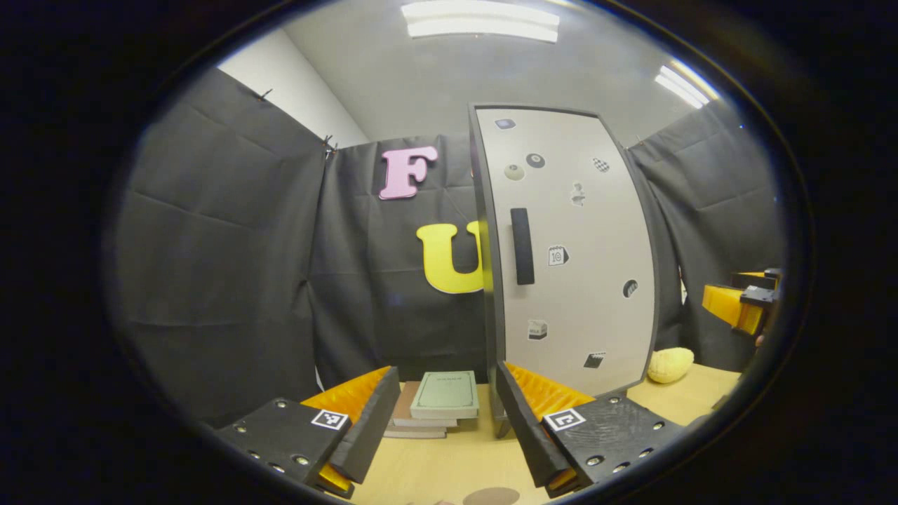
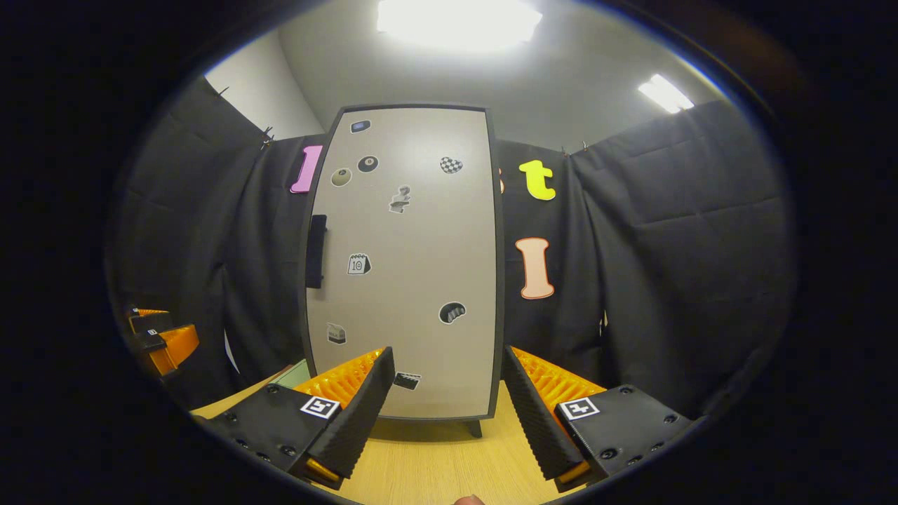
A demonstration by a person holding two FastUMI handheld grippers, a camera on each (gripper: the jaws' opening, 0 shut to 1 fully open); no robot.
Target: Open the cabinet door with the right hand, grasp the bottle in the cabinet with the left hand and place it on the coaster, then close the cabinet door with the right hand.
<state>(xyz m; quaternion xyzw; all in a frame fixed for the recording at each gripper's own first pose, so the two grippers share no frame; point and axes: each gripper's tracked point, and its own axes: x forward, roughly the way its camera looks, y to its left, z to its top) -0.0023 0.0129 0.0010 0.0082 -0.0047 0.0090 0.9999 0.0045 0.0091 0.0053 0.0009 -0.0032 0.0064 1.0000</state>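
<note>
Cabinet door [image 2: 403, 259] closed, handle [image 2: 316, 251] at its left edge. Left gripper [image 1: 445, 428] and right gripper [image 2: 446, 414] both above bench [image 2: 435, 466], jaws spread, holding nothing. Bottle unseen; stacked books [image 1: 435, 407] beside cabinet.

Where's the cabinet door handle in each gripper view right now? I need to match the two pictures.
Left gripper view: the handle is a dark vertical bar near the closed door's left edge, centre of picture.
Right gripper view: the handle sits on the door's left edge, left of centre.
Shared landmark: the calendar sticker just right of the handle.
</note>
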